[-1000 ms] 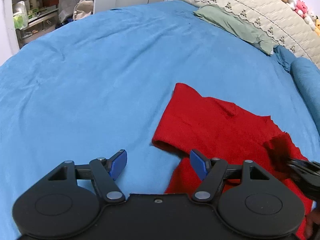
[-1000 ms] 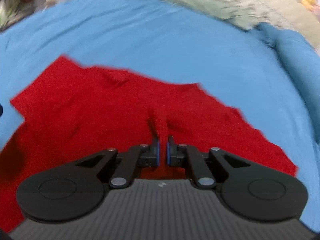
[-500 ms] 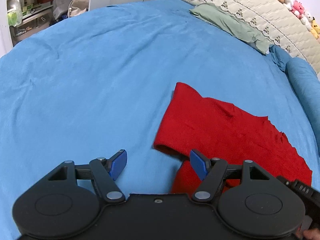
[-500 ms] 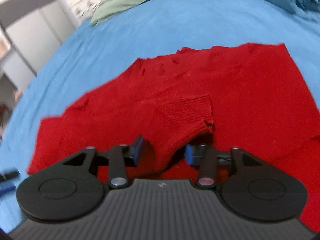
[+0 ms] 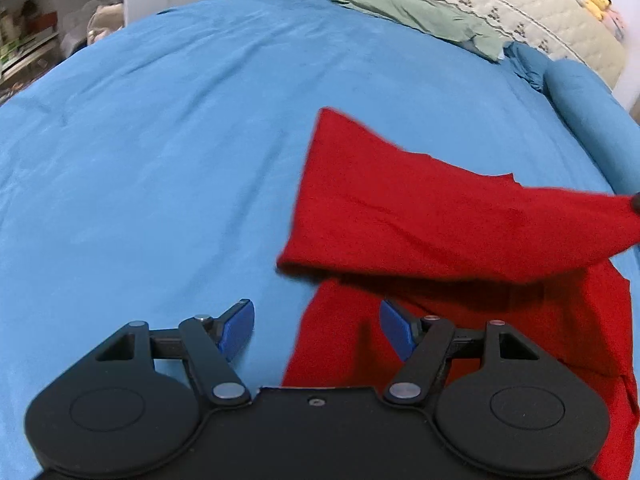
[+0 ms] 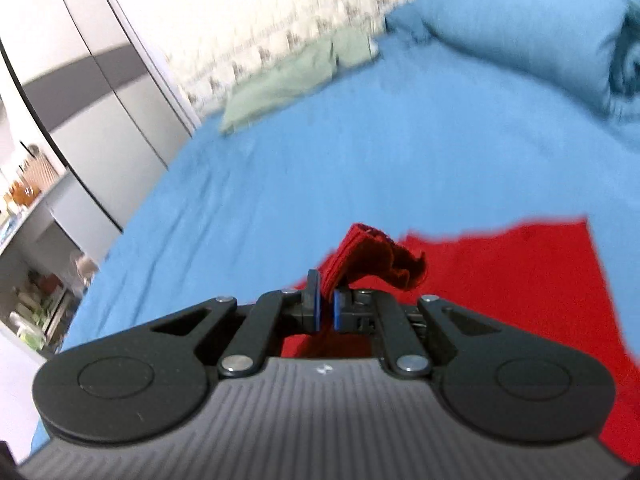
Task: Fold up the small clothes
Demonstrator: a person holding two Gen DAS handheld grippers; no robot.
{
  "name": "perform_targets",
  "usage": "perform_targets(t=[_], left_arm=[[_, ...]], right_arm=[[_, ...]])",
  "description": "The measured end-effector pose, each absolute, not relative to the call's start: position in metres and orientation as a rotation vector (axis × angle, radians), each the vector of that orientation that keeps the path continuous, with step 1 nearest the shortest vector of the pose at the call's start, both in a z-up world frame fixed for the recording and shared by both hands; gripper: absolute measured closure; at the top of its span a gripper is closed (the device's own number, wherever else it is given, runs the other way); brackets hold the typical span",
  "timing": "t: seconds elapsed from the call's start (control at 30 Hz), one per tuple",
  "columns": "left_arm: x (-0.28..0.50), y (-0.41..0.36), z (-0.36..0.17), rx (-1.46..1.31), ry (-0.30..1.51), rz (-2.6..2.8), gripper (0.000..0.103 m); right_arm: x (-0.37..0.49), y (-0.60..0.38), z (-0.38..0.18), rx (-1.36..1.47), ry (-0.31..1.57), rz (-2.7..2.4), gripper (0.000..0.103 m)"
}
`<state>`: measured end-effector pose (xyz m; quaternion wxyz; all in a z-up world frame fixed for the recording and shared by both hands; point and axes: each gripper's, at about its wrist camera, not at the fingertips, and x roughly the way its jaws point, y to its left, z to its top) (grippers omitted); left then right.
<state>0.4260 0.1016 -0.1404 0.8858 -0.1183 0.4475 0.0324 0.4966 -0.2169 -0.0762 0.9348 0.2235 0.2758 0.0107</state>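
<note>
A red knit garment [image 5: 432,216] lies on the blue bed sheet [image 5: 160,160], right of centre in the left wrist view. Its right part is lifted and pulled out towards the right edge of that view. My left gripper [image 5: 316,326] is open and empty, low over the sheet at the garment's left edge. My right gripper [image 6: 326,310] is shut on a bunched edge of the red garment [image 6: 372,260] and holds it raised above the rest of the cloth [image 6: 520,280].
A green folded cloth [image 5: 412,12] and a quilted cream cover [image 5: 500,4] lie at the head of the bed. A blue rolled duvet [image 5: 592,120] lies to the right. Shelves with clutter [image 5: 24,40] stand beyond the bed's left edge.
My right gripper opened over a cuff of the garment, then shut on it and lifted it. The red cloth's right part rose and stretched. My left gripper stayed open.
</note>
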Motion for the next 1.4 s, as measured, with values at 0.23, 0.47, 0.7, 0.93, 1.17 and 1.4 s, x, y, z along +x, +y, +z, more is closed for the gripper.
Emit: perform_targets(t=[0.23, 0.47, 0.7, 0.93, 1.17, 1.4], left_arm=[[0.46, 0.085, -0.154, -0.189, 0.91, 0.065, 0.029], [0.463, 0.081, -0.155, -0.136, 0.912, 0.044, 0.029], [0.455, 0.077, -0.16, -0.097, 0.936, 0.039, 0.029], [0.452, 0.072, -0.165, -0.064, 0.956, 0.072, 0.03], [0.478, 0.083, -0.163, -0.14, 0.871, 0.204, 0.027], [0.471, 0.095, -0.171, -0.192, 0.877, 0.223, 0.025]], right_arm=[[0.48, -0.278, -0.102, 0.554, 0.585, -0.153, 0.082], [0.462, -0.315, -0.12, 0.625, 0.549, -0.215, 0.082], [0.47, -0.318, -0.12, 0.607, 0.548, -0.177, 0.082], [0.48, -0.316, -0.114, 0.622, 0.524, -0.151, 0.082], [0.476, -0.316, -0.119, 0.621, 0.544, -0.15, 0.082], [0.468, -0.316, -0.169, 0.596, 0.694, -0.257, 0.082]])
